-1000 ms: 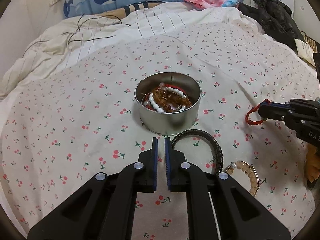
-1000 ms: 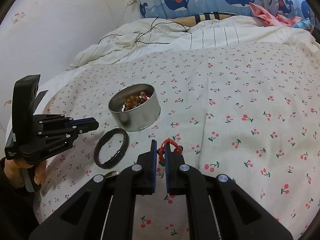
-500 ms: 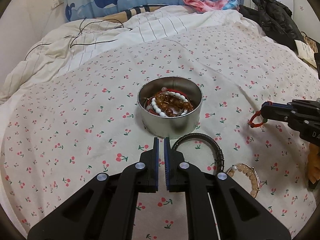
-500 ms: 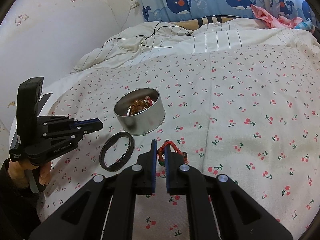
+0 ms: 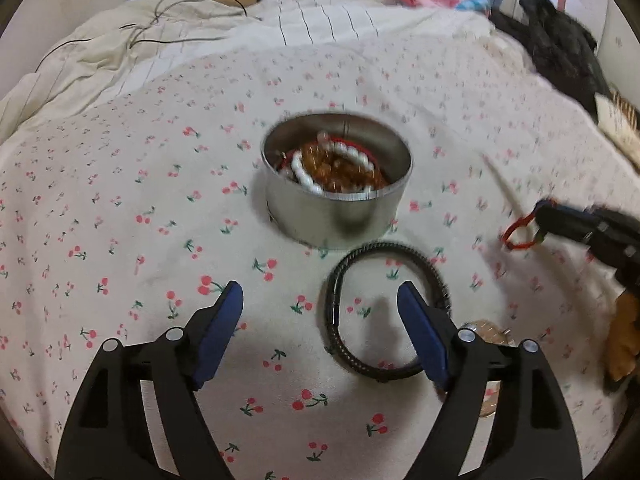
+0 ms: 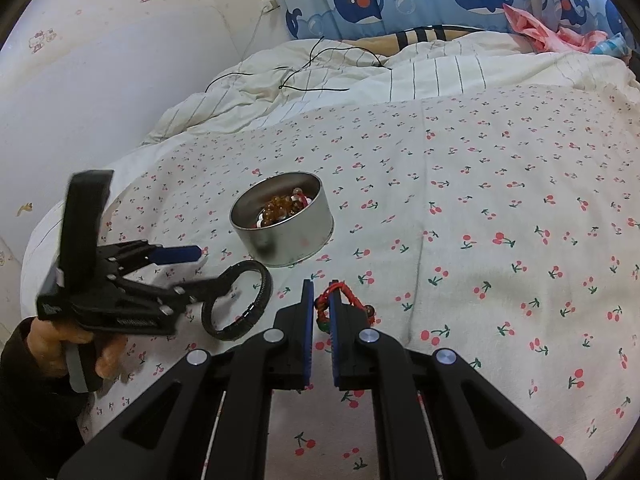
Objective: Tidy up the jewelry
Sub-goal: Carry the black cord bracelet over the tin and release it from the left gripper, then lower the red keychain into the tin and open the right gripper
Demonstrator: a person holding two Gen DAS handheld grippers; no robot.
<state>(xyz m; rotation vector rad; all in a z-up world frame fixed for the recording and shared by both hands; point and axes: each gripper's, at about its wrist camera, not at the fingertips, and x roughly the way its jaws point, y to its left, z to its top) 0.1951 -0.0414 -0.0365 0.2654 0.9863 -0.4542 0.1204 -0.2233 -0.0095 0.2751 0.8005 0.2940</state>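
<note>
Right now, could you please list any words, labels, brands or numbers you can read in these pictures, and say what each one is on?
None can be read for certain.
Left gripper: pale lettering on the side of its body, too blurred to read.
Round tin: no label shows.
Right gripper, shut on the red cord bracelet: no marking shows.

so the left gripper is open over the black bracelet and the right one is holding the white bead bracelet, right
Not quite: the right gripper is shut on the red cord bracelet, as the right wrist view shows. The white bead bracelet lies in the tin. The left gripper is indeed open over the black bracelet.
</note>
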